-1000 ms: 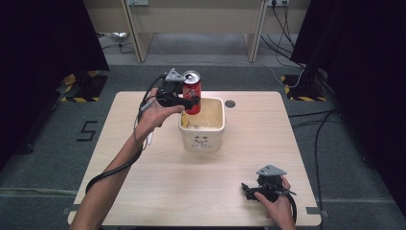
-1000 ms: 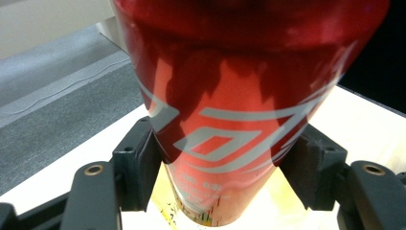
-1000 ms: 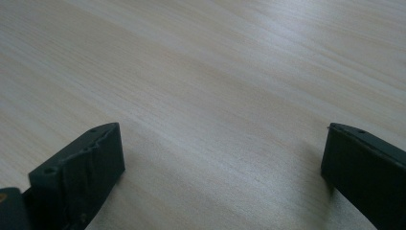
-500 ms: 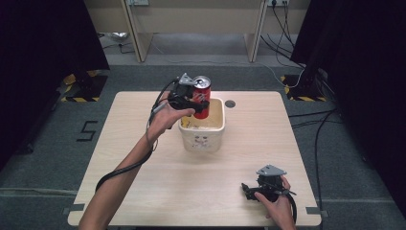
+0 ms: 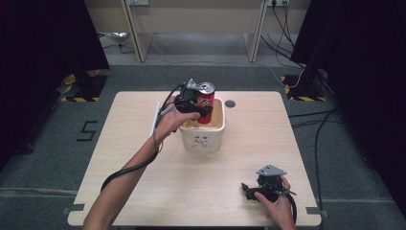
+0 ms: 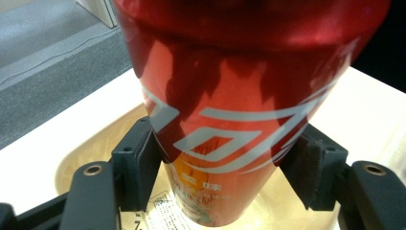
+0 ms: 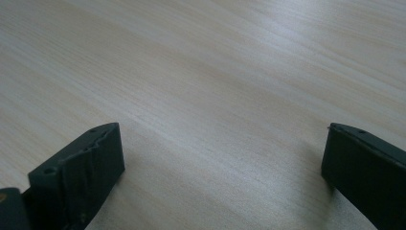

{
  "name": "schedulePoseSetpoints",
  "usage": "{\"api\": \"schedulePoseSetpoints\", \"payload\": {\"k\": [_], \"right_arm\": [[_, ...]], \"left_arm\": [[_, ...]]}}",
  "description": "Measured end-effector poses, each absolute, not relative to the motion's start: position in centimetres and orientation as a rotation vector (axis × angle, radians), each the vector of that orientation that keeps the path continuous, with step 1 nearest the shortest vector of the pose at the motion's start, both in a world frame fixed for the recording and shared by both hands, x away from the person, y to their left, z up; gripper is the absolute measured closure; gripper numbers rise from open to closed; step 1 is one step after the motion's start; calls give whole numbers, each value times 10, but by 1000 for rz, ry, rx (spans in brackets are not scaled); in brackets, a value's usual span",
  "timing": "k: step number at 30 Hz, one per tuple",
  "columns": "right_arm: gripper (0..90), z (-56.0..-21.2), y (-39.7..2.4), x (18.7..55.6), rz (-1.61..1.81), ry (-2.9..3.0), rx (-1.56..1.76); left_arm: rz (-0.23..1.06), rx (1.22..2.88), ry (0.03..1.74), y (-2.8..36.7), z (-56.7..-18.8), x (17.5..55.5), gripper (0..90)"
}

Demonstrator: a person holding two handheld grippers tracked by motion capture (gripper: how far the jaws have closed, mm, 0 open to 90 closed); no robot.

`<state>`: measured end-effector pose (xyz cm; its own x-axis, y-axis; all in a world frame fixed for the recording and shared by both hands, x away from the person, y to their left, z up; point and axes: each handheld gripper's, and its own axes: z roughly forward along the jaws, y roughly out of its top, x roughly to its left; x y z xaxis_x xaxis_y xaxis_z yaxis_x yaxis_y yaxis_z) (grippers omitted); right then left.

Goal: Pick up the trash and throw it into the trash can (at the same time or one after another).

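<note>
Red can [image 6: 230,120] – white script unreadable | left tongs [image 5: 203,108] clamp it over tub [image 5: 203,139] | right tongs [image 7: 222,177] – agape

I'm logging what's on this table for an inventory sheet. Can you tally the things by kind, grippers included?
Red can: 1
Cream bin: 1
White strip at the far-left of the table: 1
Grippers: 2, left gripper and right gripper
Total: 5

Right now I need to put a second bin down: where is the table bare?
The table's left half is bare beyond the forearm crossing it. The right side, from the cream bin to the right edge, is bare down to the right claw. The back middle is crowded: bin, red can, left claw.
</note>
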<state>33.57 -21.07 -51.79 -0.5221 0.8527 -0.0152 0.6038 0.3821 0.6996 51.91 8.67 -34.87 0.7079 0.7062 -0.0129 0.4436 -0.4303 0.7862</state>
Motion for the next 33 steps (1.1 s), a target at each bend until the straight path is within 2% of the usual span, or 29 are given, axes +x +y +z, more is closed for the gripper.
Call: {"api": "schedulePoseSetpoints", "payload": {"k": [30, 32, 33], "right_arm": [[11, -518, -210, 335, 915, 2276, 1272], [11, -518, -210, 335, 915, 2275, 1271], [11, -518, -210, 335, 916, 2276, 1272]], "left_arm": [[345, 2199, 904, 77, -371, 522, 330], [347, 2195, 906, 77, -372, 522, 318], [350, 2191, 907, 77, -371, 522, 280]]}}
